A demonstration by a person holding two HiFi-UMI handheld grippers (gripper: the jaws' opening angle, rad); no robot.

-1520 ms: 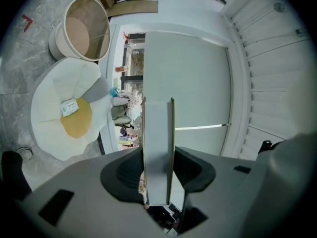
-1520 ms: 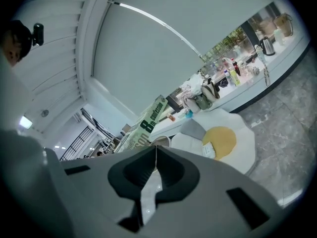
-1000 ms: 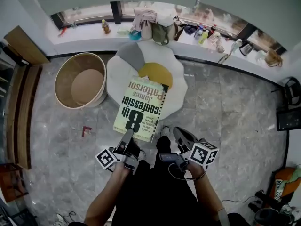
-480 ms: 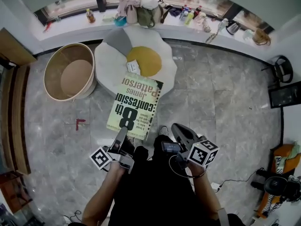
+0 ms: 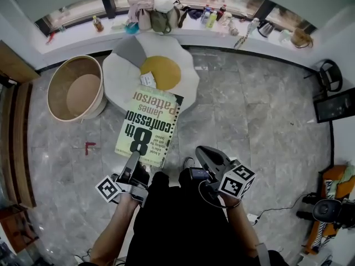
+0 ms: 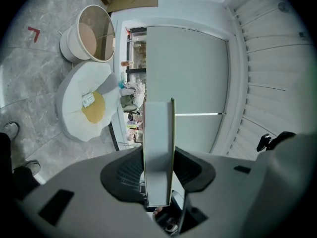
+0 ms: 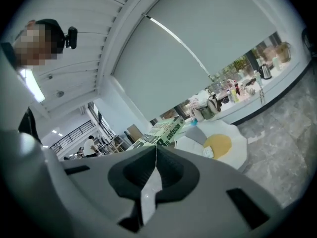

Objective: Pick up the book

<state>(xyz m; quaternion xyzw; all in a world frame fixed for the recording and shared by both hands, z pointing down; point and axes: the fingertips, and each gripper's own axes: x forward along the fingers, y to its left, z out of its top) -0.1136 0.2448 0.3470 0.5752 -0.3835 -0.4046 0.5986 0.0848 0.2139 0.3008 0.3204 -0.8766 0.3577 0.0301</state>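
The book (image 5: pixel 145 127), a pale green paperback with large black print, hangs in the air above the grey marble floor, cover up. My left gripper (image 5: pixel 135 167) is shut on its near edge. In the left gripper view the book (image 6: pixel 157 128) stands edge-on between the two dark pads (image 6: pixel 125 173). My right gripper (image 5: pixel 201 151) is to the right of the book, apart from it, shut with nothing in it. In the right gripper view its jaws (image 7: pixel 155 155) meet, and the book (image 7: pixel 161 130) shows beyond them to the left.
A fried-egg-shaped cushion (image 5: pixel 180 76) lies on the floor under the book's far end, with a small card on its yolk. A round wooden tub (image 5: pixel 75 88) stands to the left. Bottles and bags line the window sill (image 5: pixel 166 15). A red mark (image 5: pixel 89 146) is on the floor.
Both grippers have risen a little and drifted left in the head view, the book going with the left one. Neither grip has changed.
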